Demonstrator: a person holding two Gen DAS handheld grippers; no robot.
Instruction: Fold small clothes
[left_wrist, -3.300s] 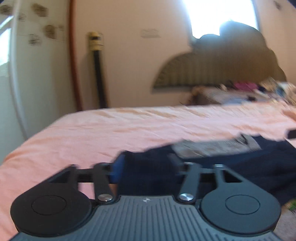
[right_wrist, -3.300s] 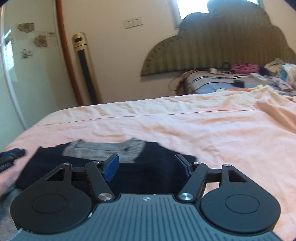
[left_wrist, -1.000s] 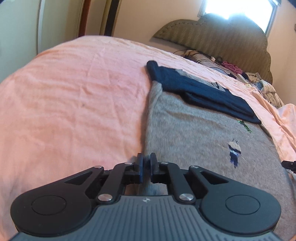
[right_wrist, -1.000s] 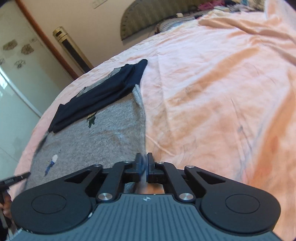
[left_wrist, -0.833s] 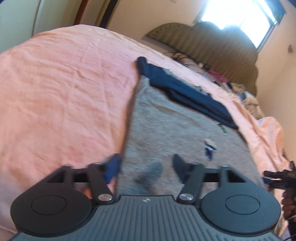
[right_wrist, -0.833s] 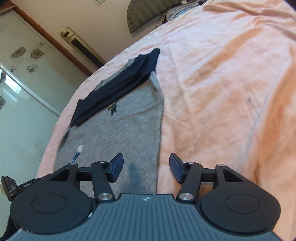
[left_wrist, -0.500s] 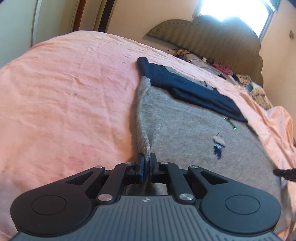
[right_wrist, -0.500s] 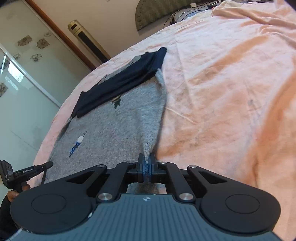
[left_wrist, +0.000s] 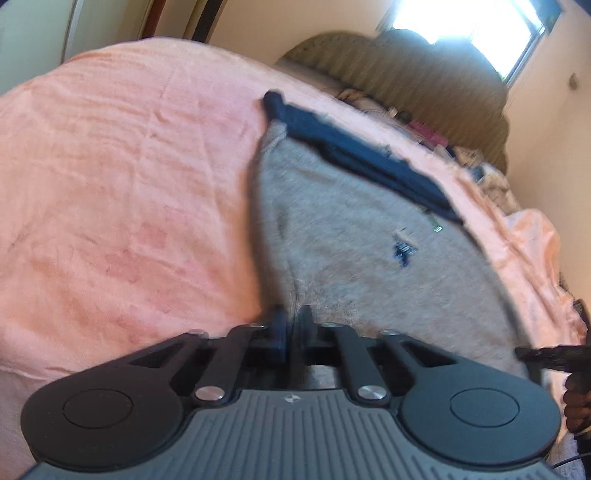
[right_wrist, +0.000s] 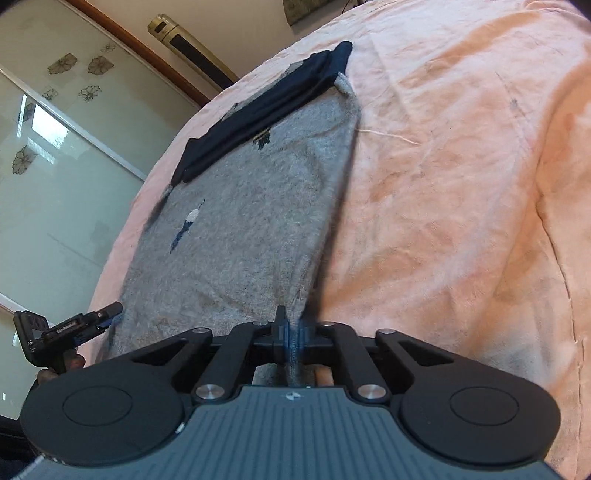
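Note:
A grey knitted sweater (left_wrist: 354, 236) with small embroidered figures lies spread on the pink bed; its navy sleeves (left_wrist: 354, 155) are folded across its far end. My left gripper (left_wrist: 293, 326) is shut on the sweater's near left corner and lifts it a little. In the right wrist view the same sweater (right_wrist: 243, 221) and navy sleeves (right_wrist: 266, 103) show. My right gripper (right_wrist: 291, 332) is shut on the near right corner, which rises taut from the bed.
The pink bedsheet (left_wrist: 122, 192) spreads wide to the left, and to the right in the right wrist view (right_wrist: 461, 184). A padded headboard (left_wrist: 406, 66) and piled clothes stand at the far end. A glass wardrobe door (right_wrist: 48, 158) is at the left. The other gripper shows at each view's edge (right_wrist: 70, 325).
Both grippers opened at the hem, then shut on its two near corners. Since then they have lifted the corners, so the sweater's side edges rise taut off the sheet.

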